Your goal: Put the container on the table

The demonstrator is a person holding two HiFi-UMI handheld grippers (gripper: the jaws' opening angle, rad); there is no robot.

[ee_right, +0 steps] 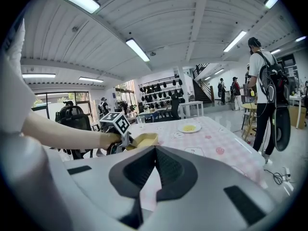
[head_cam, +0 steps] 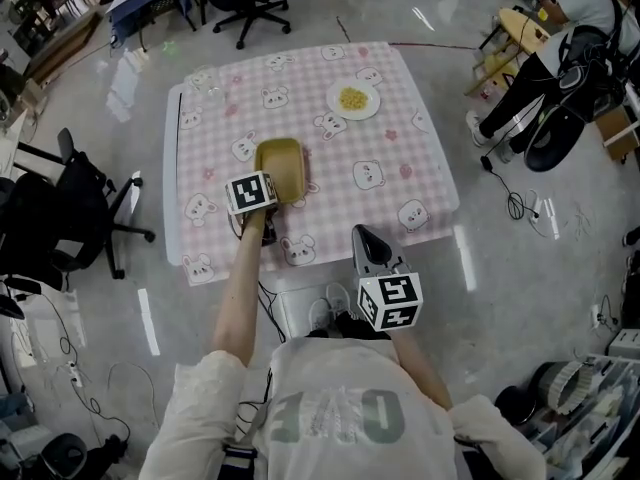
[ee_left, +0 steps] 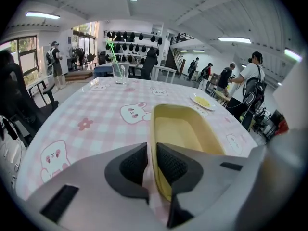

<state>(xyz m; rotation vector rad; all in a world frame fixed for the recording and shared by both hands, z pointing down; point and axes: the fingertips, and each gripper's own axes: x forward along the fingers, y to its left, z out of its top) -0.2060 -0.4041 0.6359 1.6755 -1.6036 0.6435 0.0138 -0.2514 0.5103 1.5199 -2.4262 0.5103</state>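
A yellow oblong container (head_cam: 280, 163) lies empty on the pink checked tablecloth (head_cam: 400, 168), near the table's front left. My left gripper (head_cam: 270, 202) is shut on its near rim; in the left gripper view the thin yellow wall (ee_left: 155, 143) stands between the two black pads. The right gripper view shows the container (ee_right: 143, 139) beside the marker cube of the left gripper. My right gripper (head_cam: 363, 236) hovers off the table's front edge, its jaws shut with nothing between them (ee_right: 155, 154).
A white plate (head_cam: 353, 99) with yellow food sits at the far right of the table, and a clear glass (ee_left: 119, 73) at the far left. A black office chair (head_cam: 70, 208) stands to the left. People stand at the right (head_cam: 560, 58). Cables lie on the floor.
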